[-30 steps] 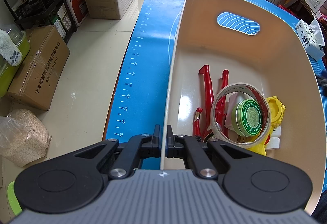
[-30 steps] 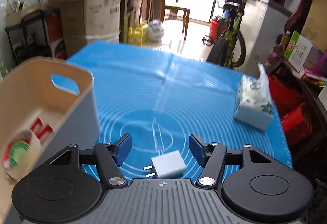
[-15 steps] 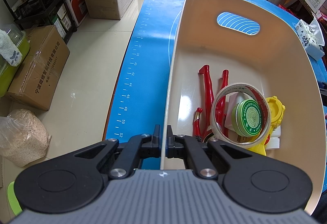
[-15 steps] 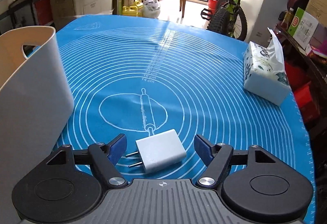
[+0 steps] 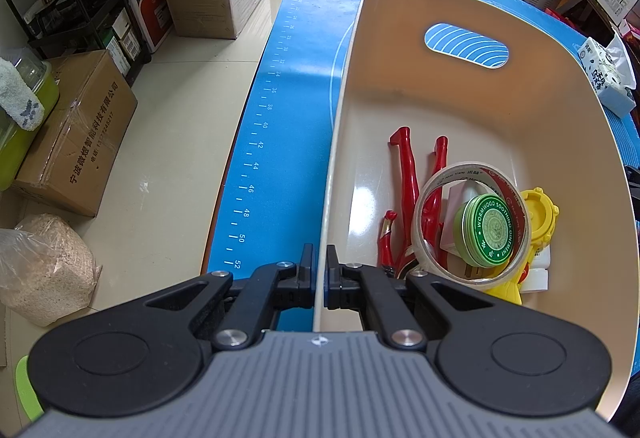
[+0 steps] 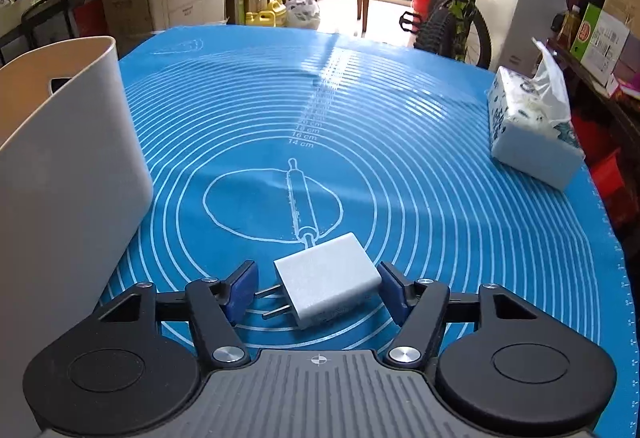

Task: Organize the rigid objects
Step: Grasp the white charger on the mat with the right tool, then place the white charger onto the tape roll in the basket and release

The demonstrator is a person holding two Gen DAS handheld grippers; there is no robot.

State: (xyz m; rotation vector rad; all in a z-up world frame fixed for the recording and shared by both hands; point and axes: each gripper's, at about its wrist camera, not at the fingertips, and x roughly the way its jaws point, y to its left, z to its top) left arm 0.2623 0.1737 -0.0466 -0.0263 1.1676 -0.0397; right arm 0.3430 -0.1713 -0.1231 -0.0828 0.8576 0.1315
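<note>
While the cream bin (image 5: 472, 106) already holds a red figure (image 5: 404, 198), a roll of tape (image 5: 472, 222), a green ointment tin (image 5: 490, 230) and a yellow toy (image 5: 540, 222), one rigid piece is left outside it, so the sorting looks mostly done, not finished. That piece is the white charger plug (image 6: 328, 280), lying flat on the blue mat (image 6: 400, 142) to the right of the bin and well apart from it. No other loose item shows on the mat except a tissue pack (image 6: 528, 134), far to the right of the bin; whether it counts as part of the job is doubtful, since it is soft.

The left gripper (image 5: 317, 274) is clamped on the bin's near-left rim, one finger inside the wall and one outside, seemingly to steady it. The right gripper (image 6: 316, 292) is spread wide with the plug between its blue pads (image 6: 242, 288); the right pad sits just beside the plug's corner, the left pad clear of the prongs.

The plug's long axis runs diagonally, prongs pointing left and slightly toward the camera, which is toward the bin, and its blunt end away to the right. What remains, by my judgement, is closing on the body, lifting it and dropping it into the bin.
</note>
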